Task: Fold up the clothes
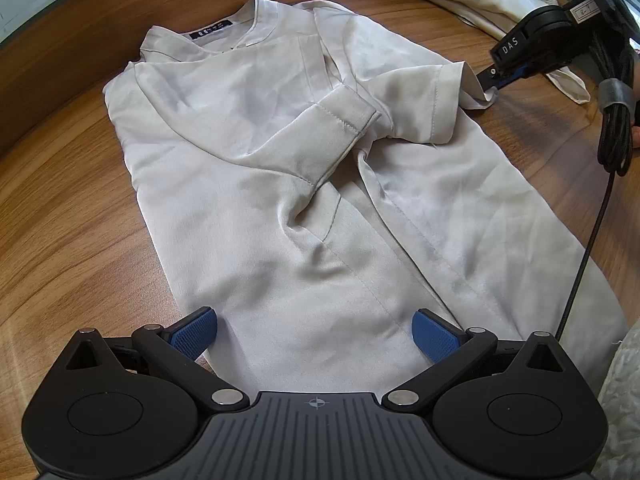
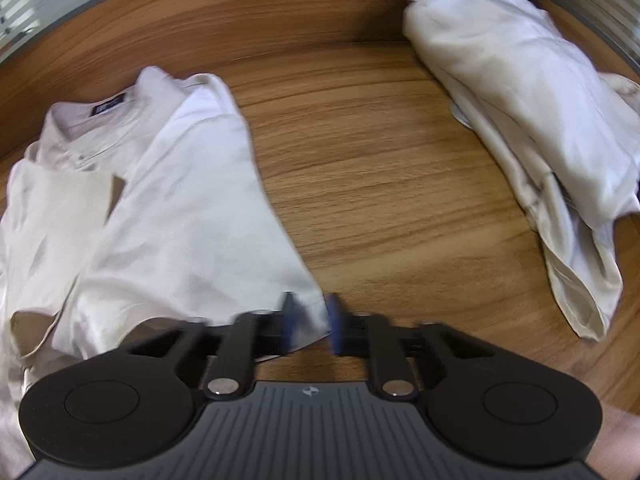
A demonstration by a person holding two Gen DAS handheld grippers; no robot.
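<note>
The shirt point(image 1: 280, 160) lies mid-worktop point(image 1: 60, 208), collar toward the far edge. Left view: left gripper point(image 1: 314, 334) wide over the hem. Right view: right gripper point(image 2: 310, 322) pinching a sleeve corner; bundled cloth point(image 2: 532, 120) at the far-right corner.

Pale grey-white shirt point(image 1: 280, 168) with navy neck label point(image 1: 211, 31), brown wood-grain table point(image 1: 60, 220), black grippers' blue pads point(image 1: 194, 332).

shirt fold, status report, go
Left gripper open over the shirt hem. Right gripper shut on shirt's sleeve edge. Second garment lies apart on the table; nothing blocking.
</note>
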